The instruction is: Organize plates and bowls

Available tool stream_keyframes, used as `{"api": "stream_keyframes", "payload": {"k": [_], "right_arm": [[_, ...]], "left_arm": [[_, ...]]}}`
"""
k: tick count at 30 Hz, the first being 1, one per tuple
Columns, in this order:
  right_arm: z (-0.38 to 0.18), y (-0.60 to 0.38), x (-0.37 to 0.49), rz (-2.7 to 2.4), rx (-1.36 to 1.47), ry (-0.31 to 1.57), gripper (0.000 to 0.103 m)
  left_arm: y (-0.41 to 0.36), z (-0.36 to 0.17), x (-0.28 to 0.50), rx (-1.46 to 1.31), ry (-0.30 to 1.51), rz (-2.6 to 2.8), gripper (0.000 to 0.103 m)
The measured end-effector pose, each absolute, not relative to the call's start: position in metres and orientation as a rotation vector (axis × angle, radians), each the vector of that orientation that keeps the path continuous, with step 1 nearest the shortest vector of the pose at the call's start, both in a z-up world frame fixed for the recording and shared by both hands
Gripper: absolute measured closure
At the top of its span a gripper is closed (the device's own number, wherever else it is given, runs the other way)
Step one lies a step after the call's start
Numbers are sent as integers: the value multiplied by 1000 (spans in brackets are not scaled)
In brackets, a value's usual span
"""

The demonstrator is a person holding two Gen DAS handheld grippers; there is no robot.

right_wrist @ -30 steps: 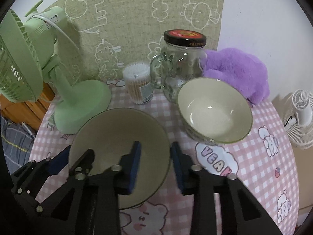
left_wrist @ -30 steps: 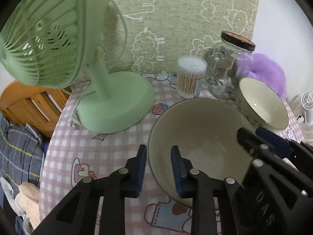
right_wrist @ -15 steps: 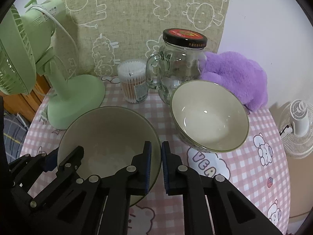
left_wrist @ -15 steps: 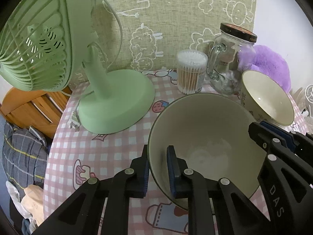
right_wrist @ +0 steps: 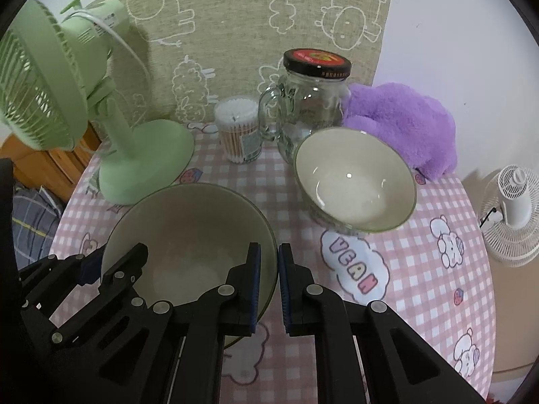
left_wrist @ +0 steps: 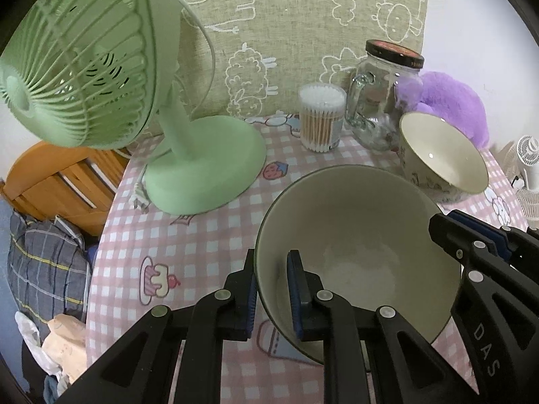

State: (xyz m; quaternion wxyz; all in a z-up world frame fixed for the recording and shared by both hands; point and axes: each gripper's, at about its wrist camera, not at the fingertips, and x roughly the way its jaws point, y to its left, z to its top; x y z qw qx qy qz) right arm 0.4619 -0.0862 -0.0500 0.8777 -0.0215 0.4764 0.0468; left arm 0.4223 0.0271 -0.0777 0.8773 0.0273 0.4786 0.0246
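Bowls are the job: the large bowl [left_wrist: 357,252] sits near the table [left_wrist: 188,245] front, mouth up and round, so no long axis. Left gripper [left_wrist: 272,294] is clamped on its left rim, right gripper [right_wrist: 268,289] on its right rim, jaws having just closed. Uneven lifting could likely tip it or let glazed rim slip. Further right, the small bowl [right_wrist: 353,178] leans, mouth tilted forward, just beside the glass jar [right_wrist: 310,107].

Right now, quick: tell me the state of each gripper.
Left gripper: closed on the large bowl, at its left rim.
Right gripper: closed on the same bowl's right rim.
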Motion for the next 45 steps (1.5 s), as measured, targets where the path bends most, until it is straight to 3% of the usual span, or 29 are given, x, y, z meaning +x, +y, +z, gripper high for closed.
{"api": "stream_keyframes", "payload": {"k": [17, 45], "right_arm": [[-51, -91, 410, 125, -57, 1059, 90], [31, -122, 287, 153, -41, 977, 90]], "left_arm": [[20, -73, 369, 71, 1034, 52, 89], [-9, 11, 251, 82, 922, 75, 89]]}}
